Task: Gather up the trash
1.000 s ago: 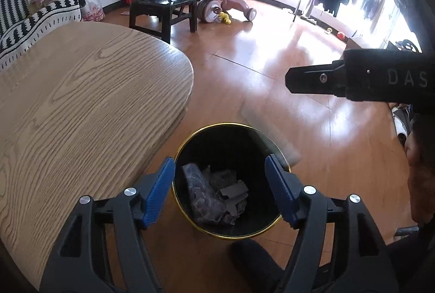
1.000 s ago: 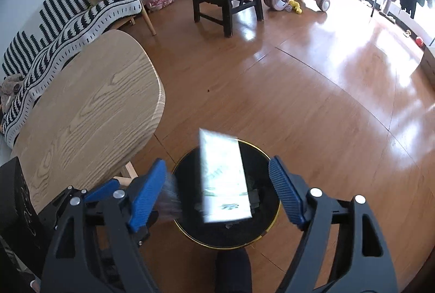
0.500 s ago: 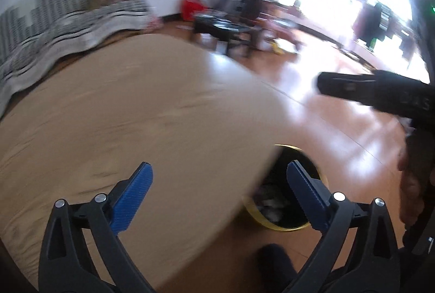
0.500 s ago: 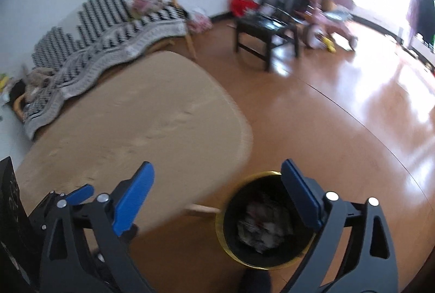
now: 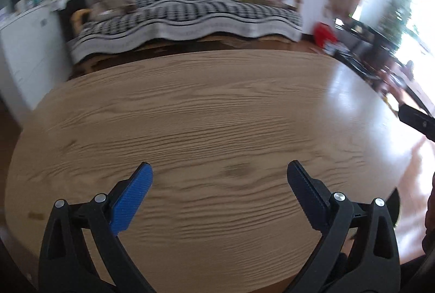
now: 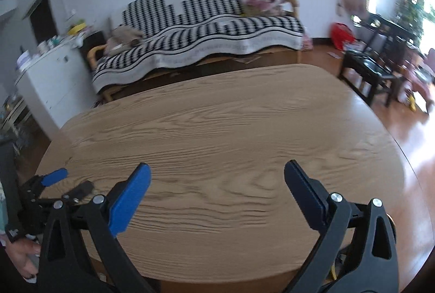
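Note:
My left gripper (image 5: 219,170) is open and empty above the near part of the oval wooden table (image 5: 217,116). My right gripper (image 6: 217,172) is open and empty above the same table (image 6: 231,124). The left gripper also shows at the left edge of the right wrist view (image 6: 70,181). A dark sliver of the black trash bin (image 5: 394,207) shows past the table's right edge. No trash shows on the tabletop.
A sofa with a black-and-white cover (image 6: 201,29) stands behind the table. A white cabinet (image 6: 49,75) is at the left. A black chair (image 6: 375,72) and a red bag (image 6: 341,34) are on the wooden floor at the right.
Both grippers swung left from above the trash bin to face the table. A white wrapper fell from the right gripper into the bin. The bin has left the middle of both views.

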